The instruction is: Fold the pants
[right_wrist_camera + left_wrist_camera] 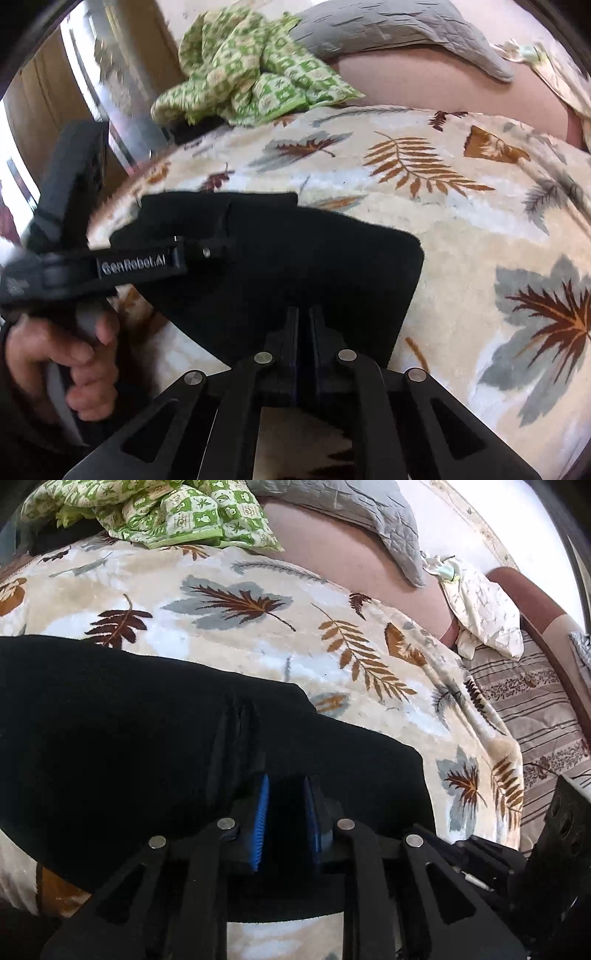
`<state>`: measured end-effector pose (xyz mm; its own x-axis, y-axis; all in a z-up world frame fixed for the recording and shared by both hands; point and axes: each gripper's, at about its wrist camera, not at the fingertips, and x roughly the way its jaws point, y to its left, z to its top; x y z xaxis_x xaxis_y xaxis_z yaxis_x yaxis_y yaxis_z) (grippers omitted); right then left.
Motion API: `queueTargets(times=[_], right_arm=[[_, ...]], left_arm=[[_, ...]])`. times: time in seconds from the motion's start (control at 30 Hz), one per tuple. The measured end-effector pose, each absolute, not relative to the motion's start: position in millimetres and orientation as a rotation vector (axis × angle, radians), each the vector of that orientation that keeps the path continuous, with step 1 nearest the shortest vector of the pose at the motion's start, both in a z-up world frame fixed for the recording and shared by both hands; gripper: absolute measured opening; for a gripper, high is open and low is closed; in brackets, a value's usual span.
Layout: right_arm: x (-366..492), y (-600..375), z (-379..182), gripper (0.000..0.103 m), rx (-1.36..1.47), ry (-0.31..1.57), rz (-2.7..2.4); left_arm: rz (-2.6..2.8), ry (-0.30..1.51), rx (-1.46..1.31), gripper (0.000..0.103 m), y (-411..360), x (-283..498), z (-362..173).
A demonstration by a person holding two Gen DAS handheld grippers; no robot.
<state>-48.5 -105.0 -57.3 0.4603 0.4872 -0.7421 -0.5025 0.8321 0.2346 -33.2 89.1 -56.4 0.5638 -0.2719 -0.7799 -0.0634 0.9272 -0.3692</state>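
Note:
Black pants (pixel 129 720) lie folded flat on a leaf-patterned blanket (pixel 258 602). My left gripper (pixel 286 775) rests low on their near part, its blue pads (pixel 261 812) a little apart with dark fabric in the gap, and I see no press on it. In the right wrist view the pants (pixel 314 258) form a dark slab with a squared right corner. My right gripper (pixel 303 321) is shut, its fingertips over the near edge of the pants; black on black hides whether cloth is pinched. The left gripper (pixel 221 251) reaches in from the left, held by a person's hand (pixel 74 354).
A crumpled green checked cloth (pixel 251 74) and a grey quilted pillow (pixel 388 29) lie at the far side of the bed. A white patterned cloth (pixel 484 620) and striped bedding (pixel 535 709) lie to the right. The blanket (pixel 461 240) is bare right of the pants.

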Motion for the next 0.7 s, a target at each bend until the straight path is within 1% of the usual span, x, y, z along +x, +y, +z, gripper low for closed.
queueTargets(times=[0.07,0.1,0.13,0.2,0.23,0.27,0.33,0.37,0.4,0.43,0.47,0.5,0.53,0.57,0.63,0.7], right_arm=[[-54.2,-108.6,-40.8,0.01,-0.025,0.818,0.583],[-57.6,-109.4,-37.5,0.015,-0.026,0.789,0.576],[-57.6,-109.4,-37.3,0.018,-0.025,0.787,0.576],[-49.2,-102.7,-54.8,0.03,-0.055,0.876,0.573],[-47.7,-98.8,-66.5,0.03,-0.079,0.912,0.565],[-51.5,-98.7,-65.2,0.031,-0.079,0.874,0.557],[-52.1,-95.2,-61.9,0.037,-0.093,0.888,0.552],[-52.8,-95.2,-62.1,0.039,-0.091,0.889,0.563],[-53.8,-95.5,-62.6,0.042,-0.082,0.886,0.571],[-54.0,-95.3,-63.4,0.045,-0.081,0.883,0.572],[-55.1,-94.1,-63.0,0.047,-0.086,0.883,0.575],[-55.7,-92.6,-62.8,0.053,-0.092,0.884,0.58],[-56.9,-90.5,-62.7,0.06,-0.098,0.886,0.591],[-58.5,-87.7,-62.5,0.064,-0.106,0.888,0.603],[-61.6,-81.0,-63.6,0.082,-0.125,0.889,0.63],[-66.6,-74.4,-64.2,0.084,-0.17,0.876,0.63]], left_arm=[[-0.127,0.966,-0.381,0.018,88.1,-33.8,-56.2],[-0.126,0.965,-0.377,0.018,87.7,-33.9,-56.3],[-0.126,0.964,-0.377,0.018,87.5,-34.4,-56.3],[-0.128,0.967,-0.384,0.018,87.0,-34.1,-56.8],[-0.127,0.968,-0.384,0.018,86.8,-34.2,-57.1],[-0.127,0.964,-0.386,0.019,86.9,-34.2,-56.5],[-0.141,0.962,-0.39,0.024,84.9,-34.3,-56.0],[-0.149,0.96,-0.389,0.031,84.8,-33.9,-55.8],[-0.164,0.955,-0.385,0.042,82.7,-33.8,-55.0],[-0.187,0.949,-0.378,0.049,78.7,-34.0,-54.1],[-0.209,0.943,-0.373,0.064,75.5,-34.2,-53.2],[-0.238,0.936,-0.361,0.077,69.4,-34.8,-52.0],[-0.252,0.933,-0.345,0.081,65.3,-34.9,-51.3],[-0.259,0.932,-0.328,0.086,61.6,-35.0,-50.9],[-0.251,0.929,-0.282,0.087,54.4,-35.8,-50.7],[-0.251,0.926,-0.278,0.089,54.1,-35.7,-50.5]])
